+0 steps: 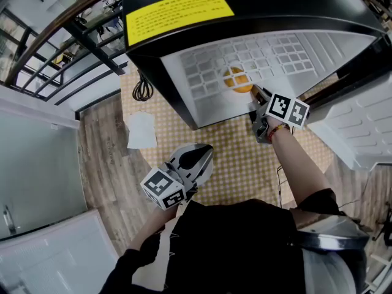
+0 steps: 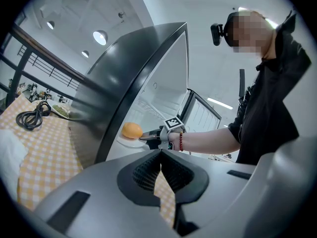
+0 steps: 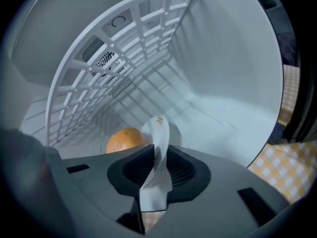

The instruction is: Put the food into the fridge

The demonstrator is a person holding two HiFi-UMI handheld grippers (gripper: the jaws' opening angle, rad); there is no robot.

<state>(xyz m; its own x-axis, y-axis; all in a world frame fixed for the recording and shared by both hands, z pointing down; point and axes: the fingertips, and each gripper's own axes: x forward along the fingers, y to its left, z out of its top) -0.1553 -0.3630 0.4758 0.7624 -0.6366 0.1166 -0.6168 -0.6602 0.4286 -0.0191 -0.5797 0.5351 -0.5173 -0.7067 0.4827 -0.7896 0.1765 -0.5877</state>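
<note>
Nearest me, the right gripper stands half open inside the fridge, the edge of a white plate between its jaws. I see the orange on that plate, deeper in the fridge. Outside the fridge, my left gripper is closed and empty.

Outstretched right tongs parted; left tongs closed.

A round orange sits on a white plate on the white floor of the small black fridge, beneath its white wire shelf. The fridge door stands open.
</note>
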